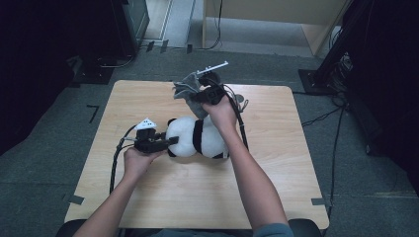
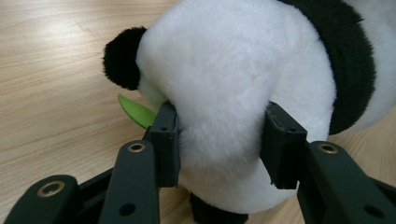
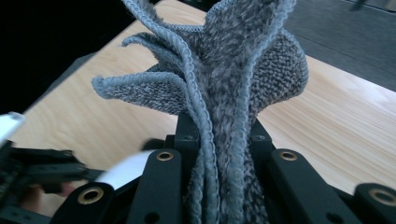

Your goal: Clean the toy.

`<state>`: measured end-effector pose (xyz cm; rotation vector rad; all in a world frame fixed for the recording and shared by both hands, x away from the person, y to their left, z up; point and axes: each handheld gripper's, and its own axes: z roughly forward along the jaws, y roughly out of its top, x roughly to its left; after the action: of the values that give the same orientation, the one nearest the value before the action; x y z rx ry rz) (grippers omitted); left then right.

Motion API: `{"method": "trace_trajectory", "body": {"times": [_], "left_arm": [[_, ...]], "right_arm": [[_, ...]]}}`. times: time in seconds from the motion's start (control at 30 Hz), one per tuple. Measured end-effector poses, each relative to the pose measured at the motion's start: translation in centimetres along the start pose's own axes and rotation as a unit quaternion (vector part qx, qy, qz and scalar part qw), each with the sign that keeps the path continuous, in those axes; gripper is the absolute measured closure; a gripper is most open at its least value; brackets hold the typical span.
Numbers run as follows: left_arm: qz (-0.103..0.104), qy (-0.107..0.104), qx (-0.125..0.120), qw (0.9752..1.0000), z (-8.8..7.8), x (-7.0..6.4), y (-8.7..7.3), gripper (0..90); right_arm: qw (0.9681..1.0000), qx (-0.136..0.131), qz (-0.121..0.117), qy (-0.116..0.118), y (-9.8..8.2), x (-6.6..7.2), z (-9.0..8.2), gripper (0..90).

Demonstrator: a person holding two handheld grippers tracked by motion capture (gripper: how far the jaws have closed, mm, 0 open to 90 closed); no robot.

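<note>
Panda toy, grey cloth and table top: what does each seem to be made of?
Panda toy: soft plush, short fluffy pile that dents between the left gripper jaws. Grey cloth: knitted or terry-like fabric with corded edges, bunched in the right gripper. Table top: light wood or wood-look laminate, matte grain.

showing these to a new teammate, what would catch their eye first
The plush panda lying near the middle of the wooden table stands out first, with the left gripper clamped on its white head. Next comes the grey knitted cloth, bunched and lifted above the table's far side, pinched between the jaws of the right gripper.
</note>
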<state>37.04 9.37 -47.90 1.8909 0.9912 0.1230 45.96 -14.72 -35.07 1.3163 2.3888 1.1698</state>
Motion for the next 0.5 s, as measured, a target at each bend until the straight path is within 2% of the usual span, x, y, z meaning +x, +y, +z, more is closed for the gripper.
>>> {"method": "trace_trajectory", "body": {"times": [0.2,0.27,0.3,0.4,0.5], "left_arm": [[0.001,0.001,0.001,1.0000,0.0,0.0,0.0,54.9],[0.001,0.001,0.001,1.0000,0.0,-0.1,0.0,55.0],[0.000,0.002,0.001,1.0000,-0.1,-0.1,0.0,55.0],[0.002,0.005,0.004,1.0000,-0.1,-0.1,0.0,55.4],[0.001,0.006,0.005,1.0000,-0.1,-0.2,0.0,56.1]], "right_arm": [[0.9993,0.020,-0.011,0.030,0.5,2.9,2.6,74.3],[0.9986,0.034,-0.011,0.040,0.3,3.5,3.7,74.3],[0.9977,0.051,-0.012,0.043,0.1,3.8,4.4,74.3],[0.9954,0.088,-0.020,0.031,-0.8,3.6,5.6,74.3],[0.9954,0.093,-0.015,0.018,-1.7,2.2,5.5,74.3]]}}
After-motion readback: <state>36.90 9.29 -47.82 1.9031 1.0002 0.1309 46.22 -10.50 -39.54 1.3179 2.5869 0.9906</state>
